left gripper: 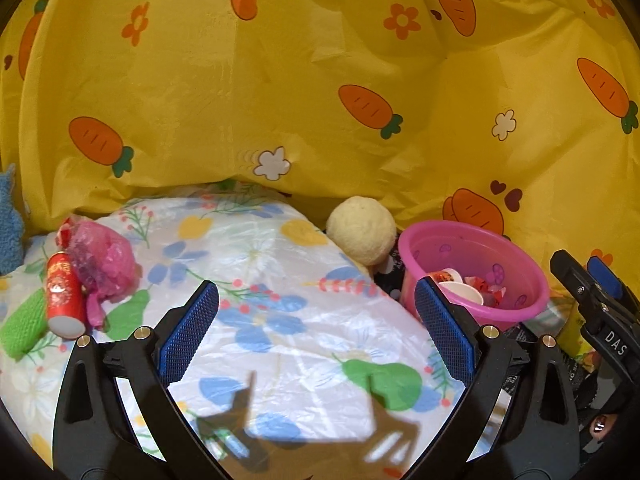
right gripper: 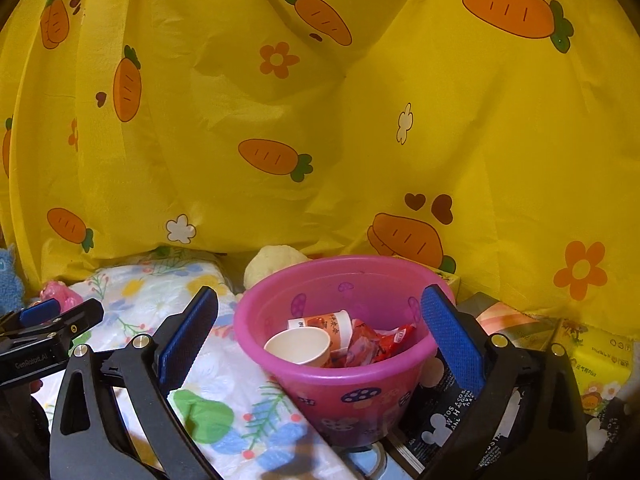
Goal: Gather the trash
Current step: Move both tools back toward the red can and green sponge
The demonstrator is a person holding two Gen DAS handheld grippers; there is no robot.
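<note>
Both your grippers are wide open with nothing between the pads: the left gripper (left gripper: 316,328) hangs over the floral cover, the right gripper (right gripper: 320,332) sits right in front of the pink bucket (right gripper: 256,320).

The bucket already holds a white paper cup (right gripper: 298,346), a printed cup (right gripper: 324,322) and some red wrappers (right gripper: 384,342). What's left looks like the red printed cup (left gripper: 64,296) lying on its side at the far left of the cover, touching a crumpled pink plastic bag (left gripper: 102,258) just behind it.

Handling guess: that cup is light, thin-walled and squashy, so pinch it across the middle of the body, gently, or it'll buckle or roll away. The pink bag is basically weightless and slippery; grab a bunched fold rather than a loose edge. The green knitted thing (left gripper: 22,320) next to the cup looks soft, and I can't tell if it's trash.

The surface is a glossy plastic floral cover (left gripper: 288,240) over something padded, so things will slide and sink a bit. A yellow carrot-print sheet (left gripper: 320,80) hangs close behind, with a cream plush ball (left gripper: 360,232) beside the bucket. It's tight in there.
</note>
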